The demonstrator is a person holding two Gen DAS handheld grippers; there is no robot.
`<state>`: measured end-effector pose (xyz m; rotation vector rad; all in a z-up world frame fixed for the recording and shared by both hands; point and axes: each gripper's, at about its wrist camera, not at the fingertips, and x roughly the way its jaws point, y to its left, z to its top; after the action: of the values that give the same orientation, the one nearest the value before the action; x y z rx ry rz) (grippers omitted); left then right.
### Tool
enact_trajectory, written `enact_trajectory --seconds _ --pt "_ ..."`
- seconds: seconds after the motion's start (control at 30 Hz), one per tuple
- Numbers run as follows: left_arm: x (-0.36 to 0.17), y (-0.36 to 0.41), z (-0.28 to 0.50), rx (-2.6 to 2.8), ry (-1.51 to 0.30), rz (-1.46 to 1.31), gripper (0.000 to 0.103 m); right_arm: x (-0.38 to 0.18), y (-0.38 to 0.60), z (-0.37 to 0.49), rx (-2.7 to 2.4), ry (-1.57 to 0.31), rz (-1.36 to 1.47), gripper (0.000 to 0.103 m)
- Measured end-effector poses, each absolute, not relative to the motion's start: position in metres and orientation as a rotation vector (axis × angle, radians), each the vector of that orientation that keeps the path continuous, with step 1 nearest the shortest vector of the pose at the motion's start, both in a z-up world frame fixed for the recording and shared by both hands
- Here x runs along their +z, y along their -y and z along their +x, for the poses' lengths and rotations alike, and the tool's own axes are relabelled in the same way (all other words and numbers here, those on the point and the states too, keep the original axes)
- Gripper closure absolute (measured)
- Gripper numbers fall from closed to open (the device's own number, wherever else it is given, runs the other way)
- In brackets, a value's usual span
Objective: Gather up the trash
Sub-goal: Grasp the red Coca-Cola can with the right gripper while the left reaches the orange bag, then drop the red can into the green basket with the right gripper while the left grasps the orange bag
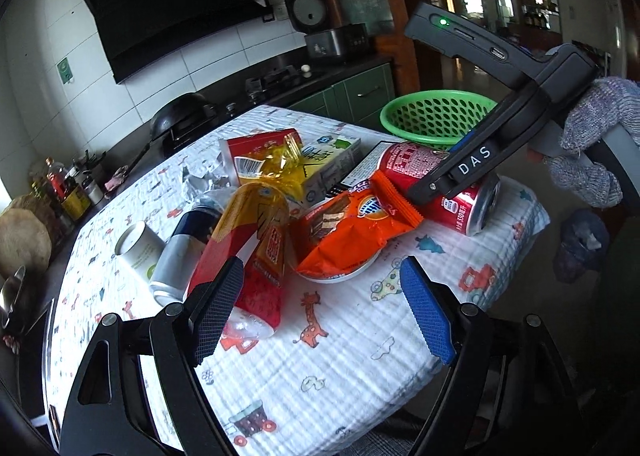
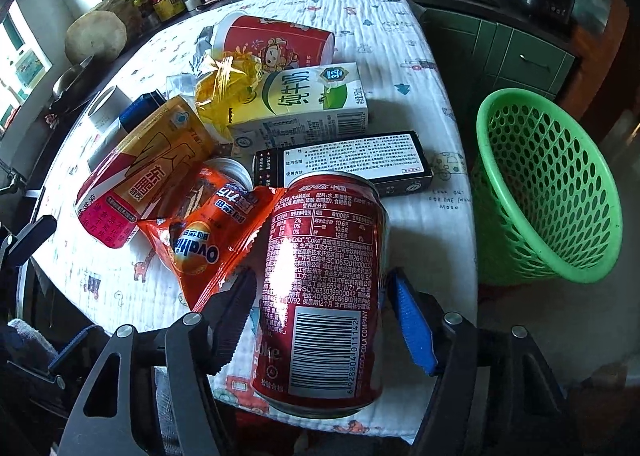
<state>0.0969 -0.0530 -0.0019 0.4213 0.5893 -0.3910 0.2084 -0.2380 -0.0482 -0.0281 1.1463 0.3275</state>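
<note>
The right gripper (image 2: 320,320) sits down over a red cola can (image 2: 324,288) lying on its side at the near table edge, a pad on each flank with thin gaps showing, so not clamped. The left gripper (image 1: 320,308) hovers with fingers well apart over bare tablecloth (image 1: 320,368), nothing between them. Just beyond lie an orange snack bag (image 2: 200,248), a red-and-gold bottle (image 1: 256,252), a black box (image 2: 348,164), a milk carton (image 2: 304,104) and a red cup (image 2: 276,40). The green basket (image 2: 548,192) stands on the floor off the table's right side.
</note>
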Motion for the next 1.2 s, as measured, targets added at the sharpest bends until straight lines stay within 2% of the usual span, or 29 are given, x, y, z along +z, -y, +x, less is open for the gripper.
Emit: enact_trajectory --seconds 0.07,0.57,0.67,0.73,0.87,0.93,1.07,1.17,1.2 --pt "-0.007 0.06 0.101 -0.404 -0.591 0.445 0.024 -0.052 0.241 0.211 0.33 -1.158 -0.015 0.043" --pt "-0.034 0.112 0.14 -0.477 -0.644 0.558 0.024 -0.033 0.292 0.211 0.302 -1.105 0.061 0.043" --pt "-0.037 0.117 0.146 -0.488 -0.662 0.564 0.031 -0.032 0.31 0.218 0.272 -1.1 0.08 0.043" --pt "-0.039 0.118 0.151 -0.493 -0.678 0.564 0.042 -0.032 0.32 0.224 0.251 -1.098 0.092 0.043" --pt "-0.038 0.116 0.159 -0.509 -0.7 0.539 0.05 -0.032 0.347 0.238 0.202 -1.088 0.123 0.043" --pt "-0.035 0.114 0.161 -0.526 -0.7 0.525 0.061 -0.032 0.363 0.247 0.17 -1.083 0.137 0.043" --pt "-0.025 0.107 0.166 -0.539 -0.693 0.49 0.062 -0.036 0.395 0.265 0.104 -1.076 0.188 0.043" --pt "-0.018 0.102 0.17 -0.538 -0.698 0.45 0.072 -0.043 0.419 0.281 0.047 -1.077 0.222 0.043" --pt "-0.015 0.099 0.172 -0.54 -0.701 0.434 0.072 -0.045 0.424 0.285 0.033 -1.076 0.232 0.043"
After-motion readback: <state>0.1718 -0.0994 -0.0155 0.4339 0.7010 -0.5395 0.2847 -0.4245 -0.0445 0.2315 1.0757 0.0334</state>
